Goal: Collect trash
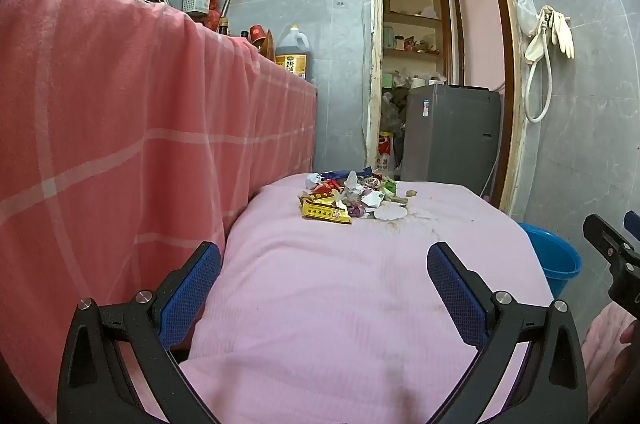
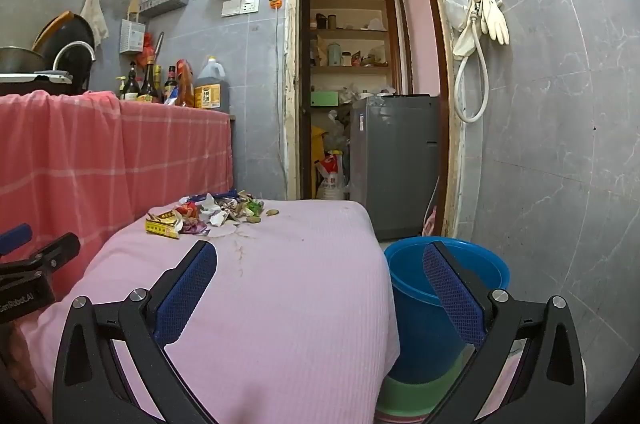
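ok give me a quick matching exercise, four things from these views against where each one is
Things:
1. trash pile
2. blue bucket
3. rubber gloves
4. oil jug

Places:
A. hanging on the wall right of the doorway
B. on the counter under the red checked cloth
C. far end of the pink-covered table
D. on the floor beside the table

Pairs: 1-C, 2-D, 3-A, 4-B

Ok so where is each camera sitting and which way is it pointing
Left wrist: on the left tool, facing forward over the pink-covered table to the trash pile; its own open blue fingers show, with the right tool at the right edge.
Right wrist: on the right tool, facing the same way, blue bucket below right; the left tool shows at left.
Shared: pile, table, bucket, doorway.
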Demonstrator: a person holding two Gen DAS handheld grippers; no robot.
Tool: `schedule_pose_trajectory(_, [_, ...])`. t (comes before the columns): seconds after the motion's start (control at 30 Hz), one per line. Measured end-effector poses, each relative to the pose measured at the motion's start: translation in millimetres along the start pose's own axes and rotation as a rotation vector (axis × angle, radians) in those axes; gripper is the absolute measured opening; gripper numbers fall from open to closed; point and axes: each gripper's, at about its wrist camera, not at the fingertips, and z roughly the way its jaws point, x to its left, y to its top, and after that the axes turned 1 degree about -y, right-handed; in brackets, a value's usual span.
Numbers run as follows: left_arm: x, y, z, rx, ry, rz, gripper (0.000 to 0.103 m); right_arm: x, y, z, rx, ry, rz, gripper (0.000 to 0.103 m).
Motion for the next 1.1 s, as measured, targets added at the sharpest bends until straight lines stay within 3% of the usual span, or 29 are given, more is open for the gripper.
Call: schedule_pose_trajectory(1.1, [-5.4, 1.0, 0.3, 0.004, 0.008, 0.005, 0.101, -0.5, -1.8, 2.9, 0.013, 0.003, 0.008, 0.103])
